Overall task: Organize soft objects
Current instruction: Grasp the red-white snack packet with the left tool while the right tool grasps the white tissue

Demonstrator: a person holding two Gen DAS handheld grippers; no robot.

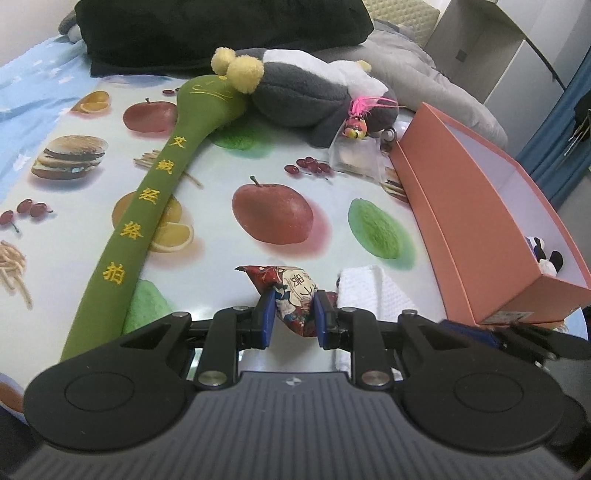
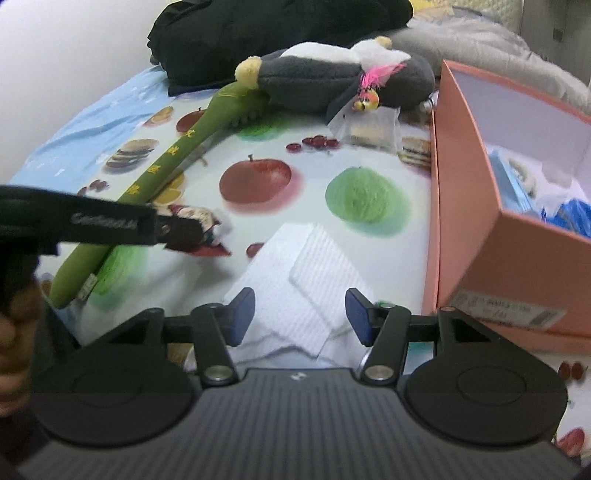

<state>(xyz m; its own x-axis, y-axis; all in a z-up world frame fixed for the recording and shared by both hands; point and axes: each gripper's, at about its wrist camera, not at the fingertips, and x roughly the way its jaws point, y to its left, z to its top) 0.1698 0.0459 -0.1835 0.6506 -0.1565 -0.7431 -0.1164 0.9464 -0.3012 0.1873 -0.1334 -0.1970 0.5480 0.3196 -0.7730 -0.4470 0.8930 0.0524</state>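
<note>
My left gripper (image 1: 294,312) is shut on a small red patterned pouch (image 1: 291,291) low over the fruit-print cloth; the pouch also shows in the right wrist view (image 2: 201,227). My right gripper (image 2: 300,314) is open and empty above a folded white cloth (image 2: 310,266), also seen in the left wrist view (image 1: 373,288). A long green plush stick (image 1: 147,206) lies at the left. A grey and white plush toy (image 1: 306,92) lies at the back. The orange box (image 1: 472,221) stands open at the right.
A clear packet (image 1: 354,155) with a pink-tufted trinket (image 1: 356,125) sits by the box's far end. Black fabric (image 1: 221,29) and a grey blanket (image 1: 424,62) lie at the back. The box holds blue items (image 2: 569,214) and a small panda toy (image 1: 546,254).
</note>
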